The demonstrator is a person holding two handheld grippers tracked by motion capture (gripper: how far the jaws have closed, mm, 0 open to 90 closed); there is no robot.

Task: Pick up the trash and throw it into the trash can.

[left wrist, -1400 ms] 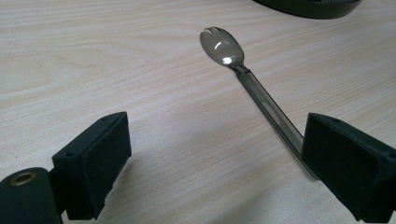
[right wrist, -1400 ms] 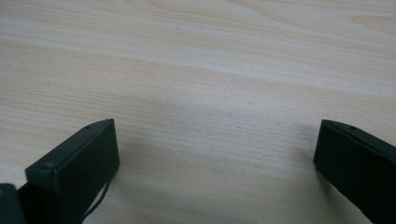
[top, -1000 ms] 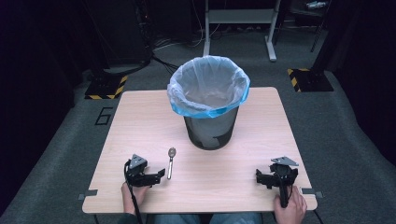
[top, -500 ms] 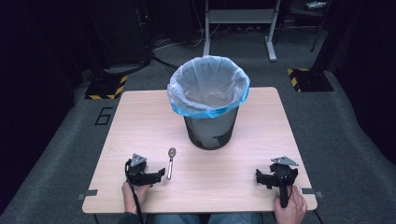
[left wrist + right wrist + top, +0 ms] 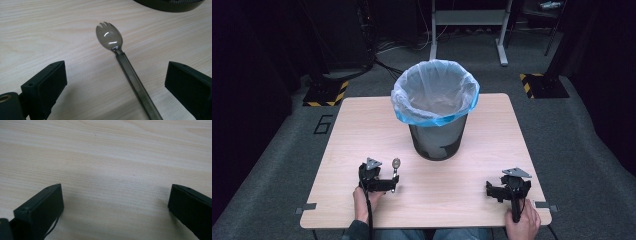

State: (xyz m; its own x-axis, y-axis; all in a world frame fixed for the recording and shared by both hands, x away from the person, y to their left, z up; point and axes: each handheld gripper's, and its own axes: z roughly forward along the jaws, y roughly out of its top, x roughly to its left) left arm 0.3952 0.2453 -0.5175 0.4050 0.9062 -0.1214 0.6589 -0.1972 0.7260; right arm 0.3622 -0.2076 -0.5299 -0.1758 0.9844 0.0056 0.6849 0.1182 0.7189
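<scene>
Fingers (image 5: pixel 43 85) of the left gripper (image 5: pixel 384 184) stood wide apart astride the translucent grey plastic spork (image 5: pixel 120 62), which lay flat on the pale wooden counter (image 5: pixel 362 130), bowl toward the black bin lined with a blue bag (image 5: pixel 435 107). Light, stiff and probably slippery, it seemed best pinched mid-handle. Right gripper (image 5: pixel 499 191), also open, rested well right of the spork.

1. The spork (image 5: pixel 125 62) runs off the bottom edge of the left gripper view, so its handle end is cut off.
2. In the high view the spork (image 5: pixel 395 167) is too small to make out its tines.
3. The bin (image 5: pixel 172 2) shows as a dark sliver at the top edge.
4. The bin's (image 5: pixel 437 135) inside bottom is hidden by its liner (image 5: pixel 434 92).
</scene>
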